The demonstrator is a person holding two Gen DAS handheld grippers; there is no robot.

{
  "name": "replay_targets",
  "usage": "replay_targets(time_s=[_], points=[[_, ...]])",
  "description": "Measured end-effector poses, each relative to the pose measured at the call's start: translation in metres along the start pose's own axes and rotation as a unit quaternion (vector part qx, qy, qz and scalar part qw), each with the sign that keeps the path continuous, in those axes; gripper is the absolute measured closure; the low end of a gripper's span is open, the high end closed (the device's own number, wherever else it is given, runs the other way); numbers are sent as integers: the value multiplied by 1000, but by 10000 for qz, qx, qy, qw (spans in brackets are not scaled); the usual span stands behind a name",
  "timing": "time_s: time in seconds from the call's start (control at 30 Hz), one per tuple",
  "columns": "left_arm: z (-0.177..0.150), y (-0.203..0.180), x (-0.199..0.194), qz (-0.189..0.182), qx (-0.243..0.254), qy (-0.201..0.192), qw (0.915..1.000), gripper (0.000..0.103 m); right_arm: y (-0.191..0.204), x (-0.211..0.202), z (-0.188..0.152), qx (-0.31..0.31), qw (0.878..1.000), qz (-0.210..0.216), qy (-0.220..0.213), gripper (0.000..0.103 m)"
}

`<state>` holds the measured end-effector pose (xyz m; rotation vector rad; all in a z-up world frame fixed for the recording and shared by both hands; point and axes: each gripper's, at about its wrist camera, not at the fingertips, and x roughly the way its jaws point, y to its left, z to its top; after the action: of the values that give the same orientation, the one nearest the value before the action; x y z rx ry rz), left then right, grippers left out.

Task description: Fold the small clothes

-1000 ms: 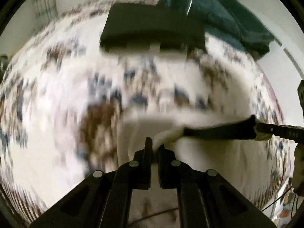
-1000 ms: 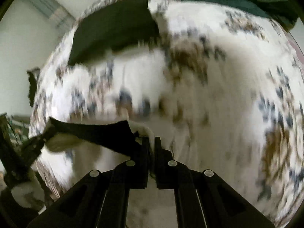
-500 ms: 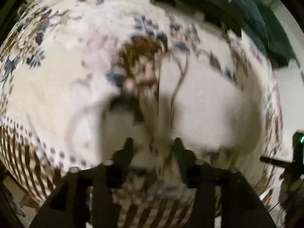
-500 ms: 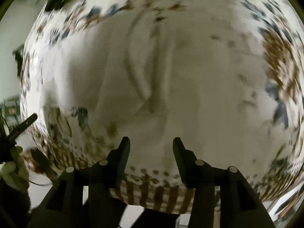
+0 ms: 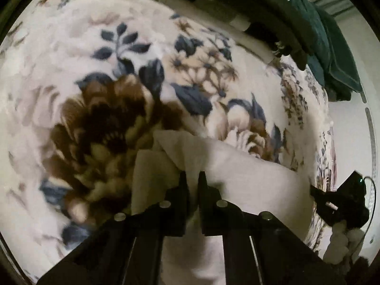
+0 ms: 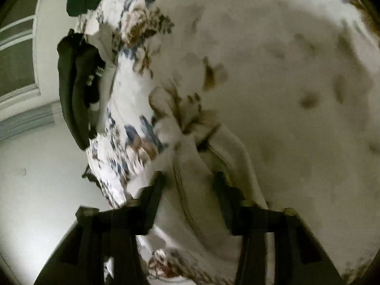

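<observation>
A small white garment (image 5: 239, 173) lies on a floral blanket (image 5: 71, 54). My left gripper (image 5: 192, 177) is shut on a raised fold of its edge. In the right wrist view the same white garment (image 6: 204, 178) runs between the fingers of my right gripper (image 6: 190, 178), whose jaws stand wide apart over its stitched hem; whether the fingers touch the cloth cannot be told. The right gripper's body also shows in the left wrist view (image 5: 342, 204), at the blanket's right edge.
Folded black clothes (image 5: 237, 2) and a dark green pile (image 5: 332, 47) sit at the far edge of the blanket. In the right wrist view the black clothes (image 6: 76, 87) hang at the blanket's left edge, with pale floor (image 6: 42, 178) beyond.
Both grippers opened and let the garment drop onto the blanket half a second ago. Now the left has shut again on a fold; the right stays open and has swung toward the blanket's edge.
</observation>
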<state>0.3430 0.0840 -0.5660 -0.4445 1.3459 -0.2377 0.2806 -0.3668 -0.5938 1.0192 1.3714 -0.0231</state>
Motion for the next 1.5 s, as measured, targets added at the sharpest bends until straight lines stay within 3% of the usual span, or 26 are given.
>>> replay_targets(time_s=[0.07, 0.2, 0.23, 0.27, 0.3, 0.33, 0.37, 0.4, 0.43, 0.53, 0.63, 0.8, 0.87, 0.93, 1.0, 1.07, 1.23, 1.33, 1.37, 1.4, 1.43, 1.5], points=[[0, 10, -3, -55, 13, -10, 10000, 98, 7, 3, 4, -25, 9991, -372, -222, 100], [1, 38, -6, -685, -477, 326, 9960, 93, 14, 11, 8, -157, 9991, -330, 206, 100], [0, 40, -9, -742, -566, 373, 9949, 89, 16, 7, 8, -211, 9989, -324, 281, 95], [-4, 42, -16, -721, -641, 403, 9945, 86, 19, 3, 6, -292, 9983, -396, 302, 81], [-11, 41, -23, -670, -631, 392, 9950, 78, 21, -4, 2, -443, 9973, -533, 261, 71], [-17, 38, -29, -599, -564, 369, 9959, 69, 23, -12, -3, -620, 9957, -657, 192, 53], [-27, 31, -33, -407, -421, 362, 9976, 64, 24, -19, -10, -763, 9944, -715, 140, 47], [-35, 26, -34, -259, -304, 368, 9985, 54, 22, -24, -18, -878, 9931, -752, 173, 47], [-47, 19, -32, -35, -168, 436, 9989, 52, 20, -22, -26, -996, 9913, -803, 295, 47], [-78, 22, -10, 487, -188, 837, 9951, 52, 8, -5, -55, -1357, 9816, -1122, 744, 47], [-94, 37, -6, 494, -471, 958, 9931, 50, -11, 10, -71, -1462, 9709, -1621, 982, 47], [-88, 53, -45, -203, -688, 379, 9967, 47, -21, -12, -64, -1244, 9837, -1020, 803, 45], [-84, 69, -45, -599, -857, 263, 9942, 40, -28, -18, -56, -1141, 9877, -753, 761, 27], [-78, 89, -35, -1023, -1142, 209, 9879, 39, -39, -12, -43, -957, 9904, -417, 903, 25], [-71, 107, -17, -1625, -1555, 217, 9741, 39, -51, 4, -32, -749, 9902, 25, 1179, 25], [-65, 107, -6, -1935, -1675, 212, 9665, 39, -57, 20, -24, -589, 9880, 403, 1368, 22], [-48, 71, 3, -2069, -1167, 264, 9710, 39, -42, 37, -15, -689, 9782, 1073, 1638, 22], [-44, 56, 12, -1778, -982, 273, 9788, 41, -27, 52, -19, -751, 9764, 1077, 1715, 26], [-45, 55, 10, -1692, -959, 217, 9807, 42, -23, 55, -21, -771, 9773, 1017, 1692, 36], [-44, 52, 7, -1609, -922, 159, 9825, 62, -20, 56, -22, -808, 9785, 945, 1646, 45], [-43, 48, 2, -1488, -814, 109, 9855, 84, -16, 56, -24, -848, 9797, 893, 1585, 68], [-42, 40, -2, -1371, -659, 14, 9884, 84, -7, 48, -28, -863, 9828, 844, 1400, 75]])
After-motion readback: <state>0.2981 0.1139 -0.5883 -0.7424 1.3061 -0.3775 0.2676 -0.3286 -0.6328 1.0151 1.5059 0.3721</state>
